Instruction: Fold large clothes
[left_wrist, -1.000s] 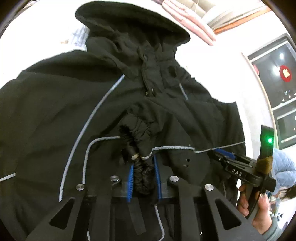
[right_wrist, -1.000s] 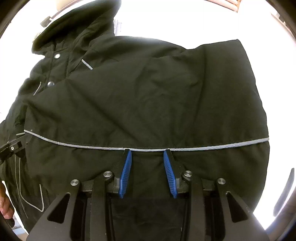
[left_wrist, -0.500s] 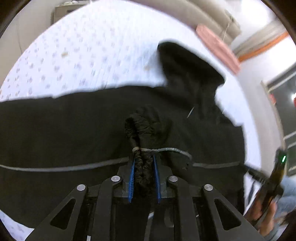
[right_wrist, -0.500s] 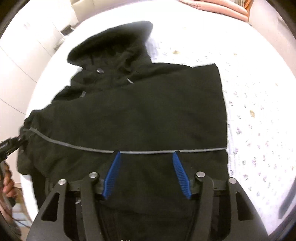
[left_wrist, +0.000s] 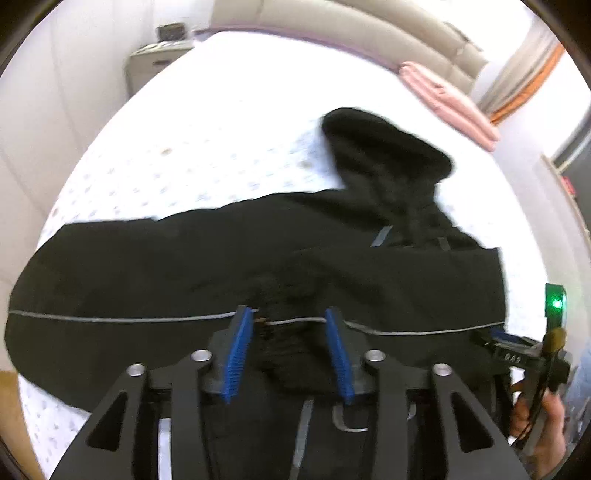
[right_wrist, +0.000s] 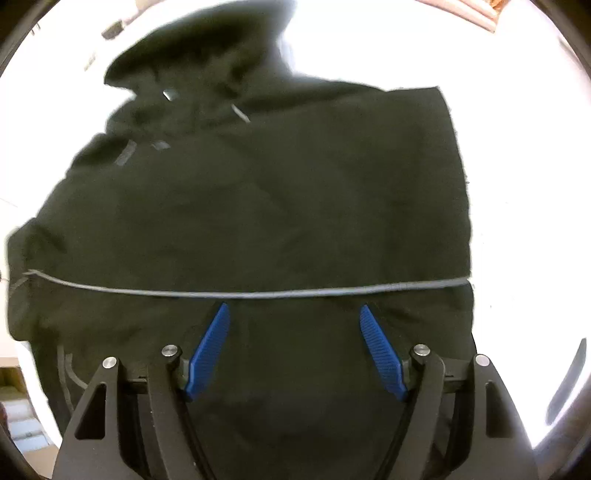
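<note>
White bedding with a faint speckled print covers the bed (left_wrist: 207, 147) in the left wrist view, with a folded pink blanket (left_wrist: 447, 99) at 1 o'clock by the padded headboard. Across the bed lies the black hooded jacket (left_wrist: 184, 266), its hood (left_wrist: 384, 147) pointing toward 1 o'clock. A thin grey piping line (left_wrist: 110, 319) crosses the cloth from 9 to 3 o'clock. The left claw (left_wrist: 290, 349) sits at 6 o'clock over the jacket's near edge, released, its blue pads spread apart with a bunched black cuff (left_wrist: 291, 354) lying loose between them. At 4 o'clock the right claw (left_wrist: 517, 347) shows side-on with a green light above it.

From the right wrist view, the jacket (right_wrist: 277, 206) fills most of the frame, flat and smooth, its hood (right_wrist: 207, 48) at 11 o'clock and its straight folded edge at 3 o'clock. The piping line (right_wrist: 258, 294) runs just beyond the right claw (right_wrist: 297, 347), whose blue pads stand wide apart, grasping nothing, over the jacket's near part.
</note>
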